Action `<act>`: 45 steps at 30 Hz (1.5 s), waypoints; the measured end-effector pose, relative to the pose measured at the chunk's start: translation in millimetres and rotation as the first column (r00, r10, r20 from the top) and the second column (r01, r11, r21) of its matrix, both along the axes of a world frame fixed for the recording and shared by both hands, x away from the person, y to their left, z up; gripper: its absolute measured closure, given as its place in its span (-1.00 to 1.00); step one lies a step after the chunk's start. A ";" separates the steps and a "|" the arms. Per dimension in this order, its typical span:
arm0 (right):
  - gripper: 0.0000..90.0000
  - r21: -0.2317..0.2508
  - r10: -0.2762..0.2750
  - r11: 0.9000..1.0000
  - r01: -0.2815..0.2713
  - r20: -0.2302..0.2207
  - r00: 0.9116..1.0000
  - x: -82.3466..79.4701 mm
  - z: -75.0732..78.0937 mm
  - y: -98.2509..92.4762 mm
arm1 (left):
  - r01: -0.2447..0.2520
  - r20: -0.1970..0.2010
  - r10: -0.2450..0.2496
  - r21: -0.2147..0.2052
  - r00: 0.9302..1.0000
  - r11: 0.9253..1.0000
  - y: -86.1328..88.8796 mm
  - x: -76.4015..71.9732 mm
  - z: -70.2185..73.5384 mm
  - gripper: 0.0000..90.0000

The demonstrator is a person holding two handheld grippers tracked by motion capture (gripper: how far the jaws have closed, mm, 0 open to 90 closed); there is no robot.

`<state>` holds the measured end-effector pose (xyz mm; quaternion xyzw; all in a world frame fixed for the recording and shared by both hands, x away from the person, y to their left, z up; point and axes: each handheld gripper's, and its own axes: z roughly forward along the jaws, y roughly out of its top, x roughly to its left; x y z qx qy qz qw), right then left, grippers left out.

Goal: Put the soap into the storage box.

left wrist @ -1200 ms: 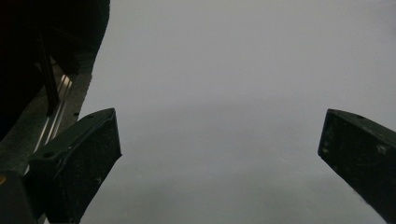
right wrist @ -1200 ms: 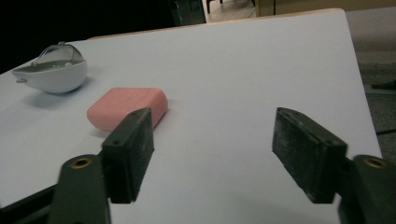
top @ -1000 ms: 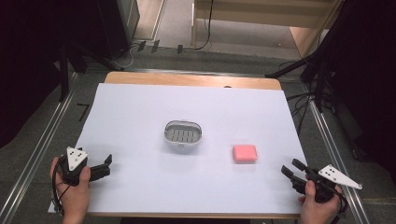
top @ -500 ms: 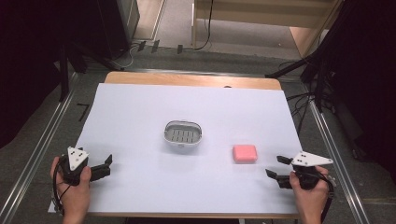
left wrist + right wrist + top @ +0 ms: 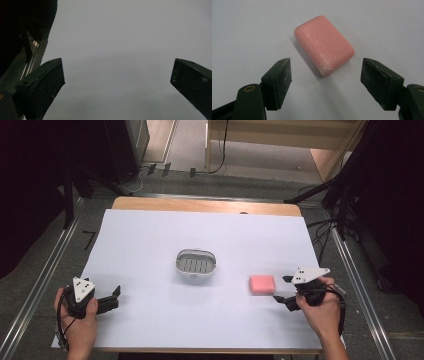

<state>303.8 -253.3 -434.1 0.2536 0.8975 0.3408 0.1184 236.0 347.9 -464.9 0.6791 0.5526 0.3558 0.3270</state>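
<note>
Here my left tongs (image 5: 114, 298) idle spread over bare paper near the worktop's (image 5: 150, 230) front-left corner. My right tongs (image 5: 285, 289) gape just beside the pink soap bar (image 5: 262, 284) toward the right edge, jaws not yet around it. I'd square them to its short sides, slide forward, then squeeze gently; the soap dish (image 5: 196, 263) waits mid-worktop.

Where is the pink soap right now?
In the high view the pink soap lies flat on the white table, right of the soap dish and just ahead of the open right gripper.
</note>
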 end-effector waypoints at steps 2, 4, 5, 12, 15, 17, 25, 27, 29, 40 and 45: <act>-0.42 -0.016 0.010 1.000 -0.011 -0.013 1.000 3.5 2.1 2.9 | 0.001 0.000 -0.001 0.002 1.000 1.000 0.0 -0.1 0.0 -1.00; -0.42 -0.024 0.019 1.000 -0.020 -0.024 1.000 7.2 3.7 5.1 | 0.002 0.000 -0.002 0.001 1.000 1.000 -0.2 -0.1 0.0 -1.00; -0.42 -0.024 0.019 1.000 -0.020 -0.024 1.000 7.2 3.7 5.1 | 0.002 0.000 -0.002 0.001 1.000 1.000 -0.2 -0.1 0.0 -1.00; -0.44 -0.080 0.084 0.993 -0.089 -0.063 0.994 17.2 5.8 18.4 | -0.001 -0.008 0.001 0.006 1.000 1.000 -0.6 0.5 0.0 -1.00; -0.44 -0.106 0.105 0.988 -0.111 -0.067 0.992 20.3 6.5 24.1 | 0.000 -0.007 0.000 0.005 1.000 1.000 -0.8 0.5 -0.1 -1.00; -0.44 -0.121 0.124 0.984 -0.131 -0.065 0.990 22.7 6.9 28.0 | 0.002 -0.006 -0.002 0.005 1.000 1.000 -0.7 0.4 -0.1 -1.00; -0.45 -0.169 0.169 0.969 -0.181 -0.083 0.982 32.7 11.3 39.8 | 0.003 -0.004 -0.003 0.006 1.000 1.000 -0.9 0.4 -0.3 -1.00; -0.46 -0.185 0.189 0.962 -0.203 -0.088 0.978 35.7 12.4 42.6 | 0.003 -0.004 -0.003 0.006 1.000 1.000 -0.8 0.4 -0.3 -1.00; -0.46 -0.191 0.208 0.956 -0.224 -0.101 0.973 38.7 14.0 44.9 | 0.002 -0.007 -0.002 0.006 1.000 1.000 -0.8 0.5 -0.1 -1.00; -0.43 -0.294 0.276 0.903 -0.313 -0.163 0.947 51.4 13.8 60.4 | 0.004 -0.006 -0.004 0.005 1.000 1.000 -0.8 0.5 -0.2 -1.00; -0.42 -0.333 0.299 0.879 -0.342 -0.175 0.938 55.4 9.7 67.8 | 0.004 -0.007 -0.004 0.006 1.000 1.000 -0.8 0.5 -0.2 -1.00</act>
